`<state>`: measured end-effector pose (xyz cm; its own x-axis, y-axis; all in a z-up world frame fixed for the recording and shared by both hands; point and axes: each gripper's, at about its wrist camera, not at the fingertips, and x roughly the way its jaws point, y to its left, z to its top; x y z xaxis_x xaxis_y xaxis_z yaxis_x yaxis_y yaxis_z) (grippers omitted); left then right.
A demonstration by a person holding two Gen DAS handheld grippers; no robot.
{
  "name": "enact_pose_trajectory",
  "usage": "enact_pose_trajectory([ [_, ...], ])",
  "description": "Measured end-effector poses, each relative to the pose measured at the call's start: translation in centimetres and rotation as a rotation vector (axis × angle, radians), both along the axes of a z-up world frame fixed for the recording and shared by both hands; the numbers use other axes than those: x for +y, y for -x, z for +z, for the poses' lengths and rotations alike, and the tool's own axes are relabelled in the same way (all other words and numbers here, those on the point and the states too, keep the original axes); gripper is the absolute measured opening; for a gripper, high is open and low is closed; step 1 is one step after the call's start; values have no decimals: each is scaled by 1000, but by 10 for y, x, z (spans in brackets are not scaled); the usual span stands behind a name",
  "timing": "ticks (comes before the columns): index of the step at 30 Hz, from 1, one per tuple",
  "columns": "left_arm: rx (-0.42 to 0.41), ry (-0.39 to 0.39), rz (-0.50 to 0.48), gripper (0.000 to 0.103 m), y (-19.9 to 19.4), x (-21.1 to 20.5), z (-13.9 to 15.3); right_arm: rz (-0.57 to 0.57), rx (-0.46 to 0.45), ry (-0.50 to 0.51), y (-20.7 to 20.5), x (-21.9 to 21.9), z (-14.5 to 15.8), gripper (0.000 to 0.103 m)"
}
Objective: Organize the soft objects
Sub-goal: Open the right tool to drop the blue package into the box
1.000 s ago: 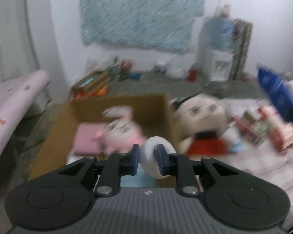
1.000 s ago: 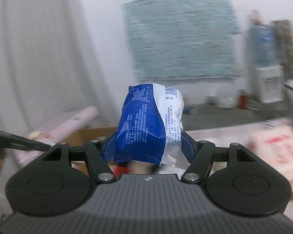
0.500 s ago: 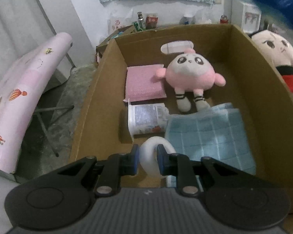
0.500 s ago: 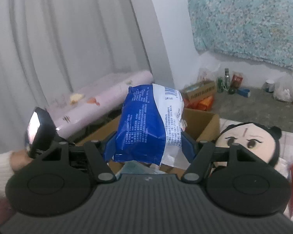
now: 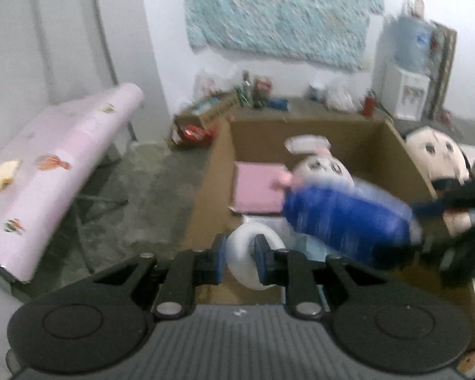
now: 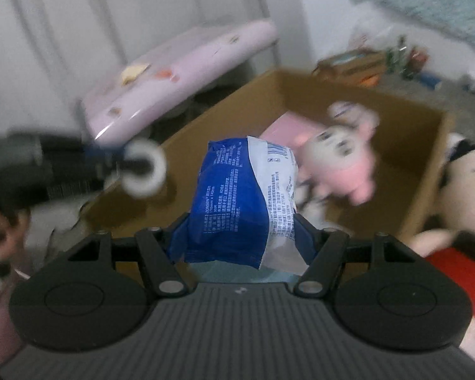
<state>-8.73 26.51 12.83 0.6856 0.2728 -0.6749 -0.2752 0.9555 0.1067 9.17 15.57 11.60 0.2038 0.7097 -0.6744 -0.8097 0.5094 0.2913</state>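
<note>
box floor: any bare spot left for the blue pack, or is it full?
Bare cardboard box floor shows along the right wall, beside the pink plush. Crowded: pink pad at back left, light blue cloth near the front. The blue pack hides the middle.

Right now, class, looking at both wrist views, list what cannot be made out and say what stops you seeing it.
1. Print on the blue packet: right wrist view, too small and blurred to read.
2. Box floor under that packet: left wrist view, hidden by the packet in the right tool.
3. Pink plush body: left wrist view, covered by the packet, motion-blurred.
4. Big-headed doll: right wrist view, cut off at the frame edge.
5. White ring material in the left tool: unclear.
</note>
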Motion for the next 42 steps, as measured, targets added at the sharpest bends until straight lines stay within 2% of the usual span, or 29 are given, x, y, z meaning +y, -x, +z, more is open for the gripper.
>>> enact_pose_trajectory([
  [5,-79,33,58,21,25,14,24,97,23,76,32,39,-16,66],
  [7,-96,56,74,21,30,17,26,94,74,94,36,53,-24,67],
  [10,-107,81,90,20,37,21,27,22,129,148,38,74,-38,70],
  [13,-106,98,86,21,41,25,23,30,198,153,39,83,-48,75],
  [15,-100,98,81,21,42,24,19,76,263,121,39,84,-51,86],
  [20,-87,116,65,21,40,23,11,71,192,124,34,70,-34,88],
  [22,-88,114,59,21,42,22,9,62,229,120,25,55,-35,75],
  [24,-91,116,61,21,42,21,8,36,344,134,12,52,-48,36],
  [26,-93,126,63,21,43,21,8,-4,485,124,2,51,-71,25],
  [27,-94,131,65,21,43,22,8,-23,517,117,1,53,-81,20],
  [29,-92,128,64,21,43,22,9,-27,614,89,4,58,-94,18],
  [31,-85,120,63,21,42,22,8,2,657,65,13,68,-97,18],
  [33,-71,120,58,21,39,22,7,25,635,71,22,81,-90,22],
  [35,-57,123,52,21,36,21,4,46,564,101,30,89,-81,24],
  [37,-33,126,40,21,30,19,-1,76,500,105,35,82,-67,40],
  [38,-19,129,30,21,26,18,-4,74,472,100,35,74,-60,54],
  [39,-6,131,18,21,22,15,-8,74,440,91,34,64,-53,61],
  [42,28,147,-23,21,6,6,-20,45,343,58,28,22,-31,61],
])
